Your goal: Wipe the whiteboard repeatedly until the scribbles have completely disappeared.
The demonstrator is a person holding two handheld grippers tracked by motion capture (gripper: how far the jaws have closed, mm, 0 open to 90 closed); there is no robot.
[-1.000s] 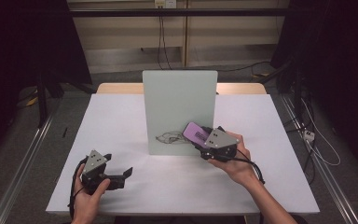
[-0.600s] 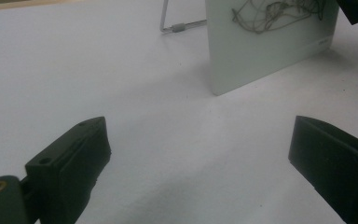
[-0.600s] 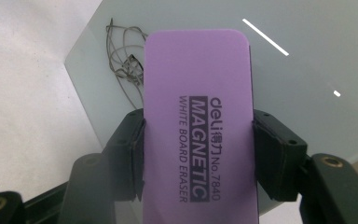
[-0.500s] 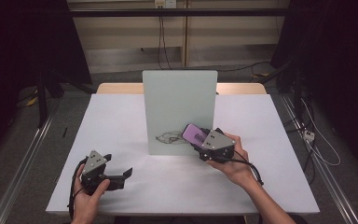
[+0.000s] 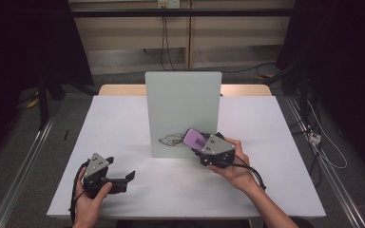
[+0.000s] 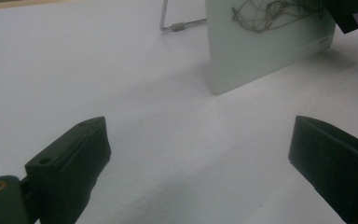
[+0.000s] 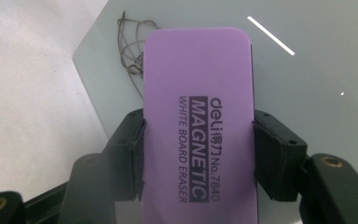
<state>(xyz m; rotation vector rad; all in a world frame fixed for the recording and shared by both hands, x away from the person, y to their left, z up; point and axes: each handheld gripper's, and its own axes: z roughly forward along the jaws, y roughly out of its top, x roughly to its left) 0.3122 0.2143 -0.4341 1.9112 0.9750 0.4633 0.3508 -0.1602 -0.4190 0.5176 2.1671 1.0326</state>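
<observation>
A pale whiteboard [image 5: 183, 107] stands upright on the white table [image 5: 123, 118], with a grey pen scribble [image 5: 172, 140] near its bottom edge. My right gripper [image 5: 197, 145] is shut on a purple magnetic whiteboard eraser [image 5: 195, 139], held against the board just right of the scribble. In the right gripper view the eraser [image 7: 198, 93] sits clamped between both jaws, with the scribble [image 7: 130, 46] up and left of it. My left gripper [image 5: 129, 176] rests open low on the table at front left, holding nothing; its view shows the board [image 6: 261, 51] ahead.
A wire stand [image 6: 179, 25] props the board from behind. A wooden table edge [image 5: 119, 89] shows behind the white surface. Cables [image 5: 313, 137] lie on the floor at right. Metal rails [image 5: 19, 175] run along both sides of the table.
The right gripper with the eraser has slid slightly left and down along the board toward the scribble. The left gripper has stayed put.
</observation>
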